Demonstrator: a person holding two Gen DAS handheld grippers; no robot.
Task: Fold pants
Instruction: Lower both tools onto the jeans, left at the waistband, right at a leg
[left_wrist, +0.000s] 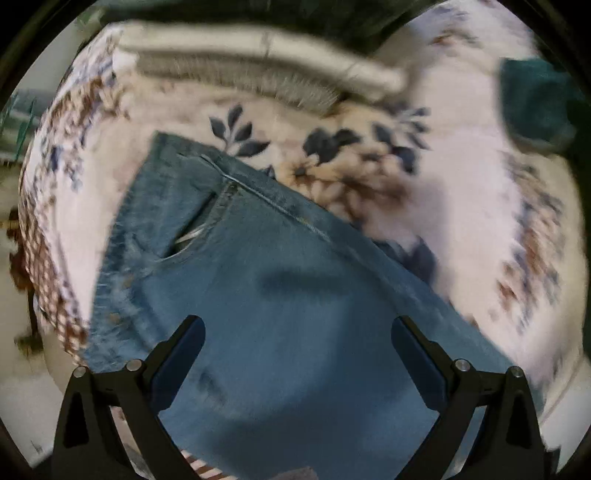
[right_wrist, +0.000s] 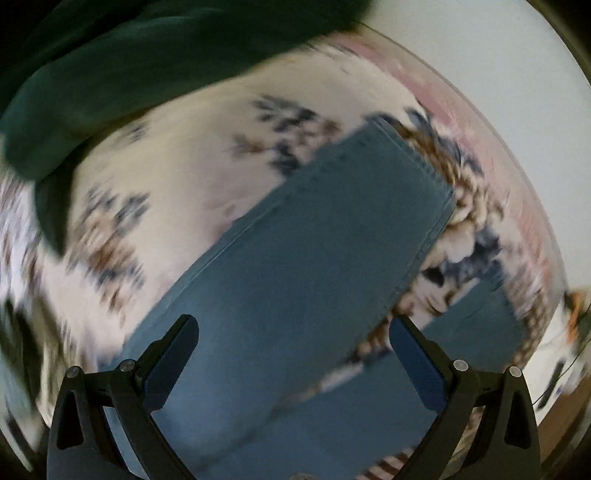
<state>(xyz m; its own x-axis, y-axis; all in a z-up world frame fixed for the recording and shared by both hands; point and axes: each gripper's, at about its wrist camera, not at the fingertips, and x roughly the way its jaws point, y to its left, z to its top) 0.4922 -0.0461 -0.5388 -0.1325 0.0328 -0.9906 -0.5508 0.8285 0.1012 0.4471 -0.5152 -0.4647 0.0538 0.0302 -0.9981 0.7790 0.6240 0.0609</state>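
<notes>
Blue denim pants (left_wrist: 258, 280) lie flat on a floral blanket (left_wrist: 461, 206). The left wrist view shows their waist end, with a side pocket slit (left_wrist: 192, 229) and a stitched seam. My left gripper (left_wrist: 297, 332) hovers over the denim, open, nothing between its fingers. In the right wrist view a pant leg (right_wrist: 314, 251) runs up to its hem at the upper right, and a second leg (right_wrist: 476, 325) lies to the right of it. My right gripper (right_wrist: 293, 330) is open above the leg. Both views are motion-blurred.
A cream ribbed cushion or folded cloth (left_wrist: 258, 66) lies at the blanket's far side. A dark green garment (left_wrist: 535, 103) sits at the right; a dark green sleeve or cloth (right_wrist: 147, 74) fills the upper left of the right wrist view. Floor shows past the blanket's left edge.
</notes>
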